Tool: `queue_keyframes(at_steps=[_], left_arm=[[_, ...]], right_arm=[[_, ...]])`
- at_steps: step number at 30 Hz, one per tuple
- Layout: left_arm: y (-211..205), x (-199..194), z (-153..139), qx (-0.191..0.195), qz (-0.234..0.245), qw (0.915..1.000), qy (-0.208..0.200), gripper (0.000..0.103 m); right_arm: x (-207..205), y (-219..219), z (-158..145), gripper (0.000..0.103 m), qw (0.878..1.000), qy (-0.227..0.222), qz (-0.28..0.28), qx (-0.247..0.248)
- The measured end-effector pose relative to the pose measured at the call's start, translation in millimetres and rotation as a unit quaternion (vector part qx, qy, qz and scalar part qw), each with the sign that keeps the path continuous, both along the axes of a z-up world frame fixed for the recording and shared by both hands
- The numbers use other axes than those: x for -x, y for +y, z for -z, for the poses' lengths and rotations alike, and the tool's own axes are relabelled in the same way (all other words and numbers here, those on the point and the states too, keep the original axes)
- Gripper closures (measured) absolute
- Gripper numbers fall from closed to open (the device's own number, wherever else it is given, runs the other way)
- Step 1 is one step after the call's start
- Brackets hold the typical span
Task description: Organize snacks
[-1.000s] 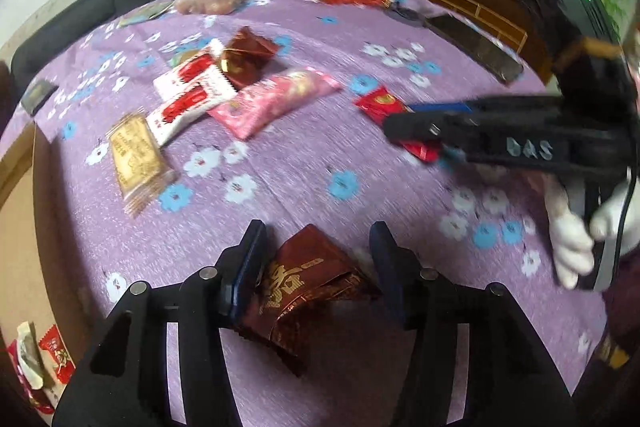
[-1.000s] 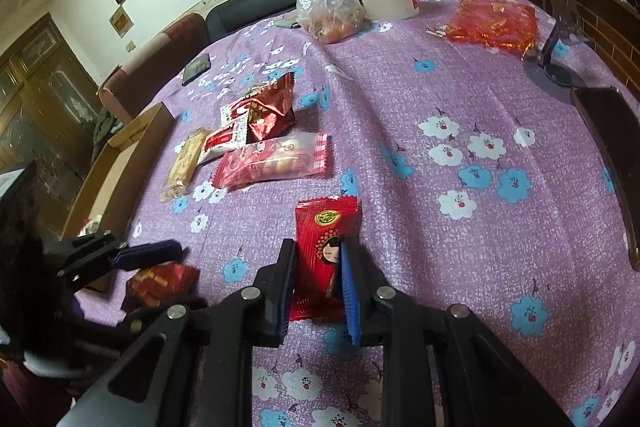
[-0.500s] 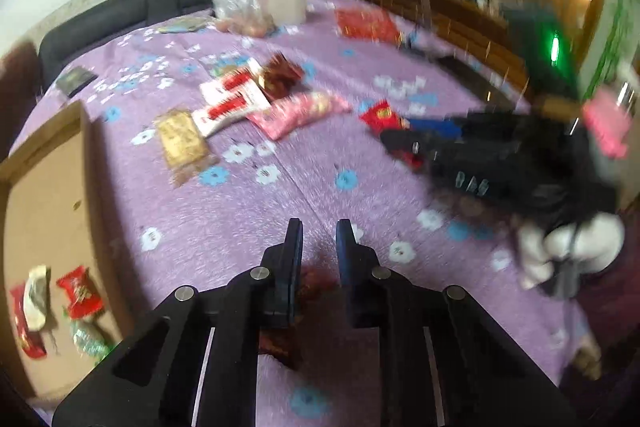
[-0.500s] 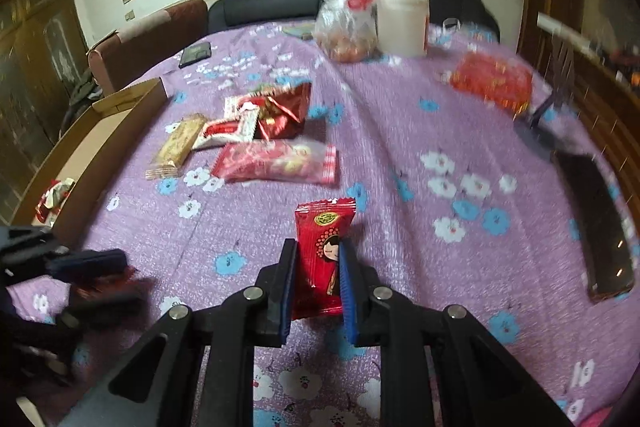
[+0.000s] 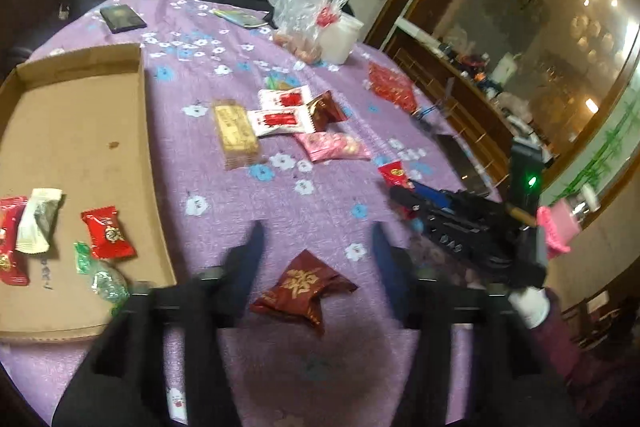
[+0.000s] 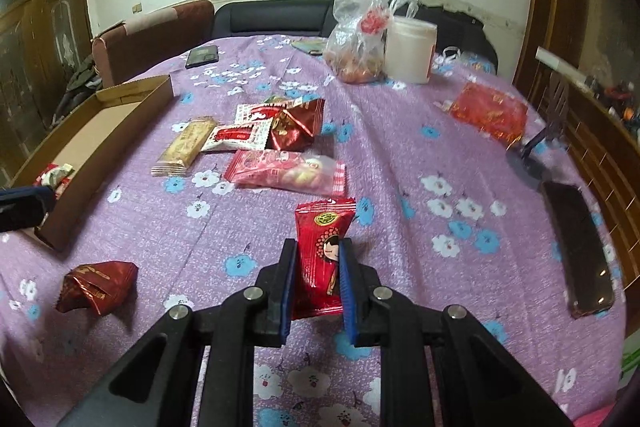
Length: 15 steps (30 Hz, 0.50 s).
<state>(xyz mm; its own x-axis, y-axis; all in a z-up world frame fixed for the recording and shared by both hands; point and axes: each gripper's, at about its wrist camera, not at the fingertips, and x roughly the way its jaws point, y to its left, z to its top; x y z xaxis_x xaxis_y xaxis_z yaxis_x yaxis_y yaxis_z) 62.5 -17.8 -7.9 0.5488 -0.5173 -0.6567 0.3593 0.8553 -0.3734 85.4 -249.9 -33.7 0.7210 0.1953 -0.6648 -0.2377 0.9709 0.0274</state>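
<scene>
Red packet (image 6: 323, 259) with cartoon girl in right tongs (image 6: 316, 281) — writing unreadable.

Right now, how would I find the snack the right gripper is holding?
Look at the purple flowered tablecloth, on the near side from the snack pile. The right gripper pinches an upright red packet; only it shows a cartoon girl's face.

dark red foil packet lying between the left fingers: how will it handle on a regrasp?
The dark red foil packet looks puffy and crumpled, so it probably squashes rather than staying stiff. Its glossy film may slide off the pads. It lies flat on the tablecloth with pointed corners, so rolling seems unlikely, and it looks light.
</scene>
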Motion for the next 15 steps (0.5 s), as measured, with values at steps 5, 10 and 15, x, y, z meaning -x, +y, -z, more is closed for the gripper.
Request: queue_keyframes(at_steps=[5,10,15], left_arm=[[-39,4,12,-0.119,0.056,0.9905,-0.041,0.036],[-74,7,49,-0.249,0.097,0.9629,-0.037,0.035],[-63,2,52,-0.208,0.096,0.9734,-0.013,0.085]], right_arm=[[-6,-5,4,0.081,1.000,0.021,-0.001,-0.017],[-8,-8,7,0.081,0.999,0.033,0.000,-0.030],[-11,-10,9,0.081,0.998,0.044,-0.006,-0.043]])
